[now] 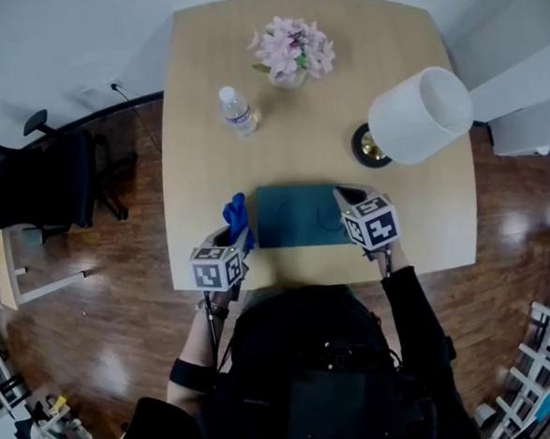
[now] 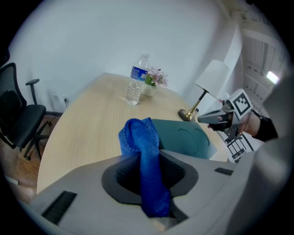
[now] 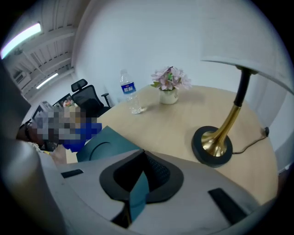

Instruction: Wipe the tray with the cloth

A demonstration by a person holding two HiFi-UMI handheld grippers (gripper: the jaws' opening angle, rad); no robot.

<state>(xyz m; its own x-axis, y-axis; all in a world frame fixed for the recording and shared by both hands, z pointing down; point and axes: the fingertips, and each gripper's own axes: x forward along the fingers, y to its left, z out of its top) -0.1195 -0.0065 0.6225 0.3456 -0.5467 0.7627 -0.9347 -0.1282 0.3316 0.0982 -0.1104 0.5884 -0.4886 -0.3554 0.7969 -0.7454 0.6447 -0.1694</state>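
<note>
Cloth, blue microfibre (image 2: 140, 137), sits clamped in the left gripper (image 1: 229, 238) beside the flat teal tray (image 1: 294, 217) at the pale wooden table's (image 1: 206, 172) near edge. The right gripper (image 3: 138, 183) pinches the tray's right side. A hard wipe could pull it free of that thin pinch.

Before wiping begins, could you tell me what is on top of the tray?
Nothing loose shows on the tray; the right tool clamps its edge and covers that corner. The cloth is in the left tool.

The tray (image 1: 298, 217) lies on the table (image 1: 203, 125), before bottle (image 1: 237, 110), flowers (image 1: 293, 49) and lamp (image 1: 418, 115).
</note>
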